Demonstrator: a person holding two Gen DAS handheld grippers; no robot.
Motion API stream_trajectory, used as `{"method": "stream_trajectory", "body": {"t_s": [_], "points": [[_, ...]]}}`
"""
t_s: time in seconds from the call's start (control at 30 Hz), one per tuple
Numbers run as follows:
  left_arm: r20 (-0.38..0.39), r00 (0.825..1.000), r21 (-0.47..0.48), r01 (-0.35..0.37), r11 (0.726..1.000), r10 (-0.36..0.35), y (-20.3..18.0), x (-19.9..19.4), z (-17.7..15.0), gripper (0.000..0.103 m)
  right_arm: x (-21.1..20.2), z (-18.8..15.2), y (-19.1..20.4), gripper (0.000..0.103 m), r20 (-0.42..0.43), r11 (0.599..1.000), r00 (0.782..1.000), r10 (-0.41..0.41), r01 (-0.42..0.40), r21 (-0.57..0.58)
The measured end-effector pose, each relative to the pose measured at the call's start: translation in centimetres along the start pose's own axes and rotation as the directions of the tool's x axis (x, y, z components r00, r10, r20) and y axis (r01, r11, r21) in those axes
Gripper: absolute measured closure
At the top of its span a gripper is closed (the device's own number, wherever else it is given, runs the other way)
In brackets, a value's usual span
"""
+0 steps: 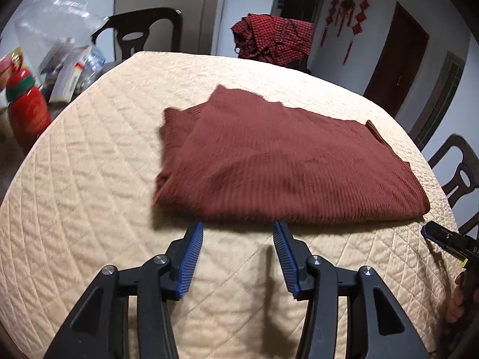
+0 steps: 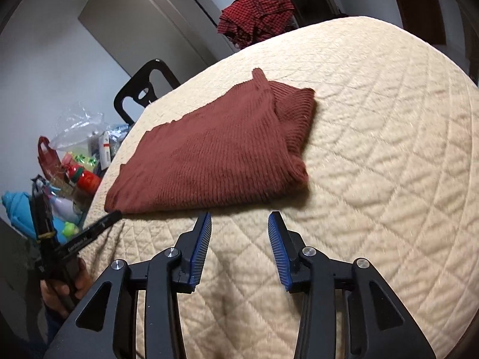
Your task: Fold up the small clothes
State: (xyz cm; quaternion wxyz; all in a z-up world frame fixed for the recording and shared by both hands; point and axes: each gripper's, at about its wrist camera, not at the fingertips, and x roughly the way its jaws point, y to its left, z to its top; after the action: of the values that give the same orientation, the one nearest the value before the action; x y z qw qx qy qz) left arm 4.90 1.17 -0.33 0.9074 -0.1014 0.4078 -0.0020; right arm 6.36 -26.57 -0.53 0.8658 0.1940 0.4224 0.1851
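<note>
A rust-red ribbed knit garment lies folded into a flat rectangle on the cream quilted table cover. My left gripper is open and empty, its blue pads just short of the garment's near edge. My right gripper is also open and empty, just short of the same garment near its other end. The right gripper's tip shows at the right edge of the left wrist view. The left gripper shows at the left of the right wrist view, by the garment's corner.
A red checked cloth is draped over a chair at the far side. Dark chairs stand around the table. A red bottle, plastic bags and boxes clutter the left side, off the quilted cover.
</note>
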Motion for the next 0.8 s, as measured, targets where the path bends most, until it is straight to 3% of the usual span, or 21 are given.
{"method": "stream_trajectory", "body": {"t_s": [0.2,0.4,0.8], "points": [[0.017,1.000,-0.117,0.004,0.993,-0.002,3.1,-0.1,0.4,0.048,0.1,0.2,-0.3,0.062,0.017,0.999,1.000,0.008,-0.009,0.050],[0.041,0.998,-0.213,0.053,0.976,-0.045,4.7,0.8,1.3,0.041,0.8,1.0,-0.8,0.061,0.038,0.994,0.999,0.016,-0.020,0.112],[0.065,0.997,-0.245,0.053,0.968,-0.038,5.1,2.1,2.7,0.040,0.7,1.8,-2.6,0.061,0.117,0.964,0.993,0.021,-0.051,0.260]]}}
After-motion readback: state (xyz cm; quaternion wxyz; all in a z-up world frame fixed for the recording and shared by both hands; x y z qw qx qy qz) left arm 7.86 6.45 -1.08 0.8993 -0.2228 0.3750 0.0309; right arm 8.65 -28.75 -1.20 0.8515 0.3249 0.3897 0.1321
